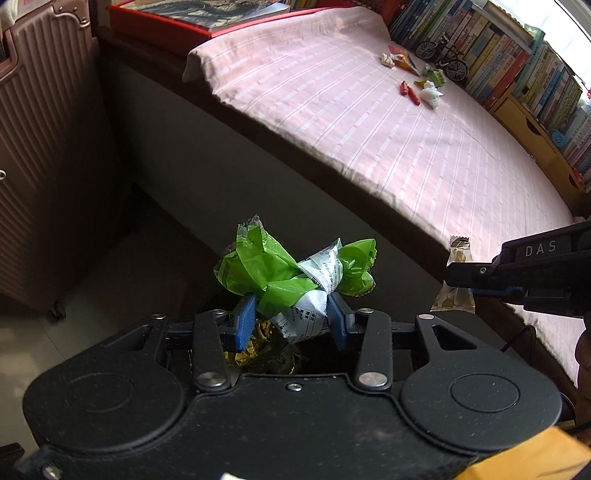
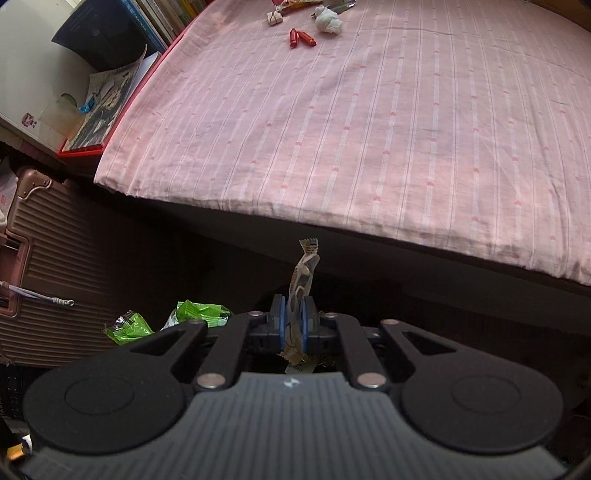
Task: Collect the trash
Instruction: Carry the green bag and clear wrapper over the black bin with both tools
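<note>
Black and dim, a bin (image 1: 273, 354) below the left gripper (image 1: 291, 317) holds crumpled gold and clear wrappers. "DAS" is lettered in white on the right gripper (image 1: 458, 277). The left gripper's blue pads are closed part-way on a crumpled green and white wrapper (image 1: 291, 273), while the right gripper (image 2: 294, 325), nearly closed, pinches a beige snack wrapper (image 2: 303, 273) beside the pink striped bed (image 2: 369, 129).

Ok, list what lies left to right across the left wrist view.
Suitcase → red box → green wrapper in the left gripper → red wrappers → right gripper with a yellow packet → books.
</note>
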A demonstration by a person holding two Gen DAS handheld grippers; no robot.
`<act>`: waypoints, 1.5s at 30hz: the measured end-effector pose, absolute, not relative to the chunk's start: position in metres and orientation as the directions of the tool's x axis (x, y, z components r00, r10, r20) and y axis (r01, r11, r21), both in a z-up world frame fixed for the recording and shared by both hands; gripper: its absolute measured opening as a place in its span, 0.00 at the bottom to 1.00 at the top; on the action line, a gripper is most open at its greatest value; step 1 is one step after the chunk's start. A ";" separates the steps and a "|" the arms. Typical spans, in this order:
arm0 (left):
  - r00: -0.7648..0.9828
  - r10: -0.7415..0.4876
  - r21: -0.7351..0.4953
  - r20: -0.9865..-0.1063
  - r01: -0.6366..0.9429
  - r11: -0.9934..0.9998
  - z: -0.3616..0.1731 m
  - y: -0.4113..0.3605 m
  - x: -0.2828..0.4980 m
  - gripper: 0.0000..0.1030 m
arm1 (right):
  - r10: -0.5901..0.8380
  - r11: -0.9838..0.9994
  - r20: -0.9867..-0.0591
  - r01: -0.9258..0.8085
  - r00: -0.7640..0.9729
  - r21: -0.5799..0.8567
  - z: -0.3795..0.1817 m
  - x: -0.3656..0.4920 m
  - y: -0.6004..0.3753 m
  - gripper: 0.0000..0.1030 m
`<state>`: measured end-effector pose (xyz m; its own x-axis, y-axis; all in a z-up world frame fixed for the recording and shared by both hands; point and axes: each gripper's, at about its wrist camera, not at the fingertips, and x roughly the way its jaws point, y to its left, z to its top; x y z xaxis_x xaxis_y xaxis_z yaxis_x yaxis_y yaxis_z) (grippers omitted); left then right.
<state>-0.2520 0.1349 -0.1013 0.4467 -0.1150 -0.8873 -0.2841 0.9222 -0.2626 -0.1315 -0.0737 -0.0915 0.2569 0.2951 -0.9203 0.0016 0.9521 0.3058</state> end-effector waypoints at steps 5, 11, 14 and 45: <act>0.399 -0.129 -0.269 -0.908 -0.319 0.909 -0.135 0.143 -0.259 0.38 | 0.280 0.959 -0.940 -0.005 0.193 0.285 -0.121 -0.141 -0.055 0.12; 0.346 -0.154 -0.283 -0.925 -0.360 0.889 -0.176 0.150 -0.262 0.38 | 0.268 0.963 -0.955 -0.005 0.131 0.269 -0.159 -0.149 -0.037 0.13; 0.322 -0.165 -0.285 -0.932 -0.374 0.883 -0.195 0.153 -0.261 0.38 | 0.257 0.965 -0.960 0.016 0.112 0.261 -0.175 -0.150 -0.033 0.13; 0.166 -0.188 -0.240 -0.968 -0.390 0.889 -0.291 0.148 -0.240 0.53 | 0.195 0.979 -0.980 0.045 0.049 0.197 -0.252 -0.140 -0.019 0.43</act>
<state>-0.2398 0.1475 -0.2912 0.1662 -0.1880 -0.9680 -0.3904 0.8889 -0.2397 -0.1397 -0.0195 -0.2520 0.0486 0.1946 -0.9797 0.0454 0.9794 0.1968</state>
